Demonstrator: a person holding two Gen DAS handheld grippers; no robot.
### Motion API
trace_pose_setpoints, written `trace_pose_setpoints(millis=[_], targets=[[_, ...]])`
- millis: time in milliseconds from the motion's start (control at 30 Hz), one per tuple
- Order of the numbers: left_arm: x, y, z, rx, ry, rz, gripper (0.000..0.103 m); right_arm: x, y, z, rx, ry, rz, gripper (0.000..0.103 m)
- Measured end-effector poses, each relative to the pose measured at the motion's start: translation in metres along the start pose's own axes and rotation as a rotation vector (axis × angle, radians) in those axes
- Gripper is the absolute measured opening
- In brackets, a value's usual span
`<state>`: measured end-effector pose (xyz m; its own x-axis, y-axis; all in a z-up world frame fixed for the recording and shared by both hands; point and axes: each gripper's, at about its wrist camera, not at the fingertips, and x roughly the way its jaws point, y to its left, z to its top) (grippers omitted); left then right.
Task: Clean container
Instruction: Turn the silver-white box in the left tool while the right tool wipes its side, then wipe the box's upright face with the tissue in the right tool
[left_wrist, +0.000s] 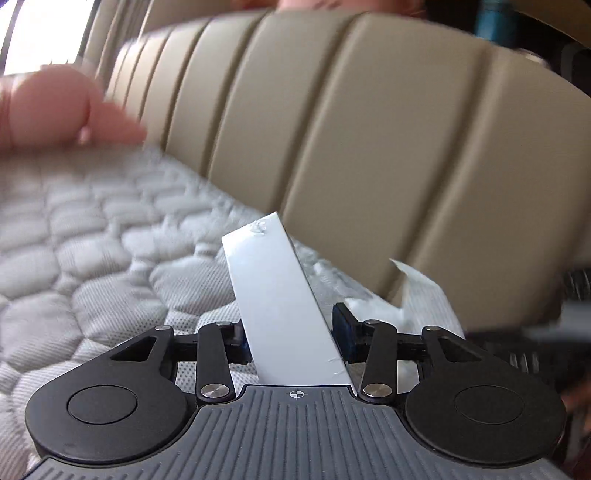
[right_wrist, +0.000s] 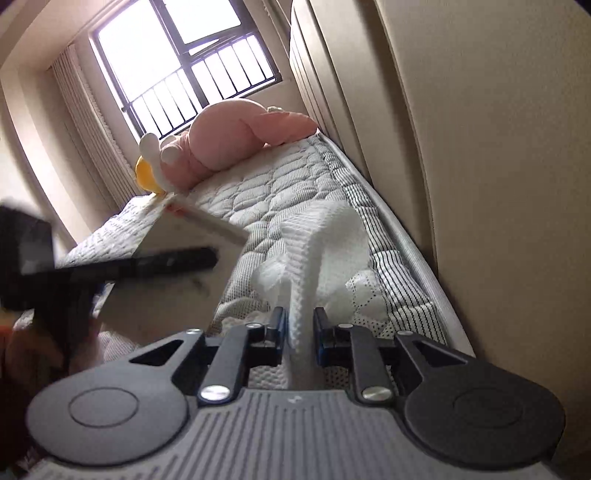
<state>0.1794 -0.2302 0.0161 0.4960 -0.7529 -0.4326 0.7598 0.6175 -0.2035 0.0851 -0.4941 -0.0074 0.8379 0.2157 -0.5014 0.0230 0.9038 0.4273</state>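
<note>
The left gripper (left_wrist: 291, 336) was clamped on the container (left_wrist: 280, 302), a flat white panel of it standing up tilted between the black fingers (left_wrist: 341, 332), well above the quilted mattress (left_wrist: 92, 240). The right gripper (right_wrist: 299, 328) was closed on a wad of white paper towel (right_wrist: 325, 240), which rose out of the jaws and flopped open over the mattress (right_wrist: 288, 184). In the right wrist view the container (right_wrist: 177, 258) sat to the left of that towel, just beside it, its pale rim (right_wrist: 210, 218) angled above the mattress, with the left gripper's (right_wrist: 122, 269) dark fingers blurred across its side. A corner of the towel (left_wrist: 413, 291) also poked into the left wrist view, to the right of the container. At the far end of the mattress lay a pink plush toy (right_wrist: 236, 136) with a yellow bit at its edge, under a barred window (right_wrist: 184, 62). Along the mattress's long side ran a beige padded headboard (left_wrist: 369, 129), ribbed in vertical panels. The left wrist view was smeared with motion, and the pink toy (left_wrist: 55, 107) was only a blur there.
</note>
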Motion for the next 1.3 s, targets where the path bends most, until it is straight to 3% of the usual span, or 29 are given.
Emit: trace_pose_setpoints(millis=[100, 167, 233, 367, 433, 533, 667, 767, 1000, 1233, 1300], targets=[[-0.032, -0.024, -0.019, 0.152, -0.111, 0.017, 0.046, -0.01, 0.009, 0.01, -0.009, -0.036, 0.011, 0.015], [-0.046, -0.036, -0.031, 0.231, -0.142, 0.025, 0.046, -0.019, 0.021, 0.02, -0.022, -0.066, 0.03, 0.015], [-0.05, -0.037, -0.037, 0.247, -0.145, 0.013, 0.046, -0.028, 0.036, 0.034, -0.031, -0.101, 0.069, 0.015], [-0.055, -0.038, -0.047, 0.268, -0.154, -0.016, 0.046, -0.058, 0.074, 0.067, -0.045, -0.206, 0.19, 0.015], [-0.054, -0.038, -0.048, 0.277, -0.162, -0.029, 0.047, -0.075, 0.096, 0.081, -0.054, -0.269, 0.302, 0.015], [-0.054, -0.046, -0.052, 0.329, -0.177, -0.016, 0.05, -0.083, 0.13, 0.084, -0.111, -0.296, 0.418, 0.015], [-0.057, -0.053, -0.056, 0.362, -0.198, -0.005, 0.052, -0.059, 0.166, 0.057, -0.276, -0.171, 0.347, 0.015], [-0.055, -0.048, -0.055, 0.334, -0.19, -0.003, 0.055, -0.043, 0.166, 0.035, -0.301, -0.085, 0.267, 0.015], [-0.053, -0.035, -0.049, 0.249, -0.171, -0.005, 0.062, -0.056, 0.118, 0.033, -0.059, -0.107, 0.238, 0.018], [-0.052, -0.038, -0.049, 0.262, -0.168, -0.001, 0.069, -0.041, 0.081, 0.032, -0.026, -0.073, 0.02, 0.018], [-0.051, -0.036, -0.048, 0.259, -0.167, -0.002, 0.071, -0.038, 0.08, 0.031, -0.014, -0.06, 0.006, 0.018]])
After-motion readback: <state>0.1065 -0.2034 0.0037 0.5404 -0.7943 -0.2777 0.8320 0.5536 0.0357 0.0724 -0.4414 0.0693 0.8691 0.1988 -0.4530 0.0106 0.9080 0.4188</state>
